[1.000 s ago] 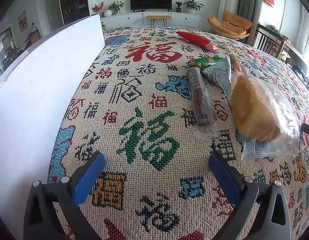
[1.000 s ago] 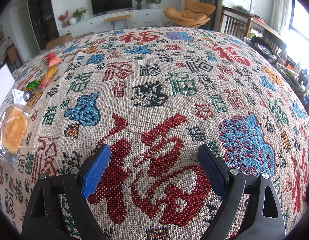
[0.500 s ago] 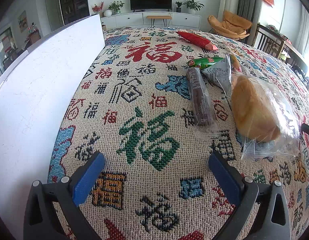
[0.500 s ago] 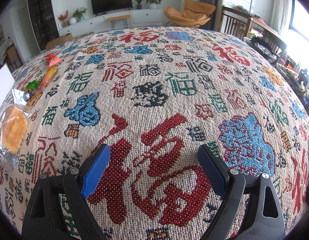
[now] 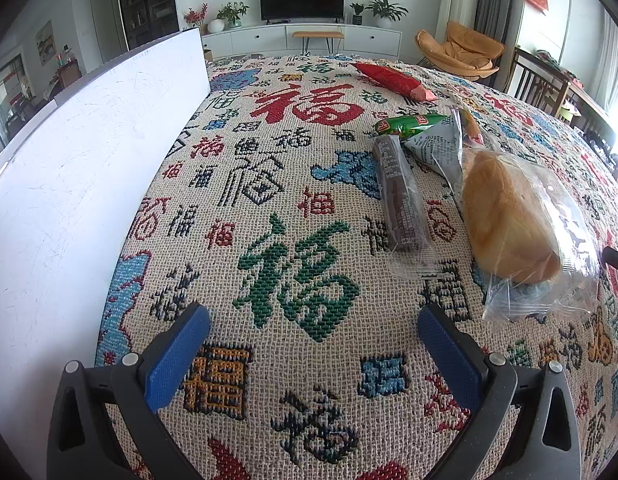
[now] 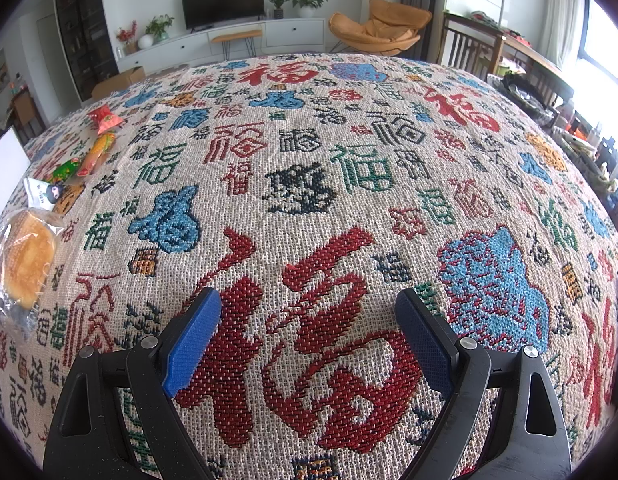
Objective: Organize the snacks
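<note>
Several snacks lie on a patterned tablecloth (image 5: 293, 184). In the left wrist view a bagged bread bun (image 5: 509, 220) sits at the right, a dark bar in clear wrap (image 5: 401, 200) beside it, then a grey packet (image 5: 433, 144), a green packet (image 5: 409, 124) and a red packet (image 5: 393, 80) farther back. My left gripper (image 5: 313, 328) is open, low over the cloth, short of the bar. The right wrist view shows the bun (image 6: 25, 256), a white packet (image 6: 43, 192) and a red packet (image 6: 105, 118) at far left. My right gripper (image 6: 307, 316) is open over bare cloth.
A white box wall (image 5: 69, 184) runs along the left side of the table, and its corner shows as the white box (image 6: 5, 168) in the right wrist view. Wooden chairs (image 5: 541, 88) stand past the table's right edge. A TV unit and an orange lounge chair are beyond the far edge.
</note>
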Available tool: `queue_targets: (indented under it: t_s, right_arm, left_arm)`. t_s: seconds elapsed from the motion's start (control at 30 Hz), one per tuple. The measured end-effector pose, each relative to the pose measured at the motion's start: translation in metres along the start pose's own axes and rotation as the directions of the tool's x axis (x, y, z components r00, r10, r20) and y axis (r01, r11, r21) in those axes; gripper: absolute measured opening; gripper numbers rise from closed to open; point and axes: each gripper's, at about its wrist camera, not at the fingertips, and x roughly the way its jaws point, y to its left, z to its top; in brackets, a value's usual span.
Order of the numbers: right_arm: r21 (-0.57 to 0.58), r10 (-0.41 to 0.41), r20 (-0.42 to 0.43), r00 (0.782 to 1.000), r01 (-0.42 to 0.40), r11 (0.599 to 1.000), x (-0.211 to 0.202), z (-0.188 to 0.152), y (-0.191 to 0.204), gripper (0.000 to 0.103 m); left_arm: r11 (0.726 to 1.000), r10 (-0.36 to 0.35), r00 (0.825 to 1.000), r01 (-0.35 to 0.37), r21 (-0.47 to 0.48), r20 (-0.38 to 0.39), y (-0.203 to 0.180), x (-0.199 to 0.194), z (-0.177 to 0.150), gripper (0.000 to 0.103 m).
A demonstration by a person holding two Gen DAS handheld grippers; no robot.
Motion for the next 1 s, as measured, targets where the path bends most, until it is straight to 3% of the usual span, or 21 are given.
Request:
queue_targets:
  t_s: [0.43,0.57,0.67,0.8,0.9,1.0]
  right_arm:
    - [0.000,0.000,0.000,1.000,0.000,1.000,0.000,0.000,-0.001,0.091]
    - [0.000,0.000,-0.001,1.000,0.000,1.000,0.000,0.000,-0.001,0.091]
    - [0.000,0.000,-0.001,1.000,0.000,1.000,0.000,0.000,-0.001,0.091]
    - [0.002,-0.001,-0.001,1.000,0.001,1.000,0.000,0.000,0.000,0.091]
    - [0.006,0.005,0.000,1.000,-0.005,1.000,0.000,0.000,-0.001,0.091]
    - [0.003,0.002,0.000,1.000,-0.002,1.000,0.000,0.000,0.000,0.091]
  left_arm:
    - [1.000,-0.003,1.000,0.003,-0.001,-0.001,0.001,0.001,0.000,0.103]
    - [0.998,-0.052,0.998,0.054,0.037,-0.034,0.002,-0.002,0.001,0.103]
    - [0.991,-0.127,0.991,0.125,-0.038,-0.047,0.014,-0.009,0.012,0.102]
    - [0.981,-0.146,0.989,0.143,-0.130,-0.013,0.023,-0.012,0.051,0.102]
    - [0.990,-0.139,0.988,0.137,-0.033,-0.063,0.000,0.006,0.075,0.099]
    - [0.994,-0.062,0.992,0.071,0.082,-0.109,-0.026,0.030,0.082,0.080]
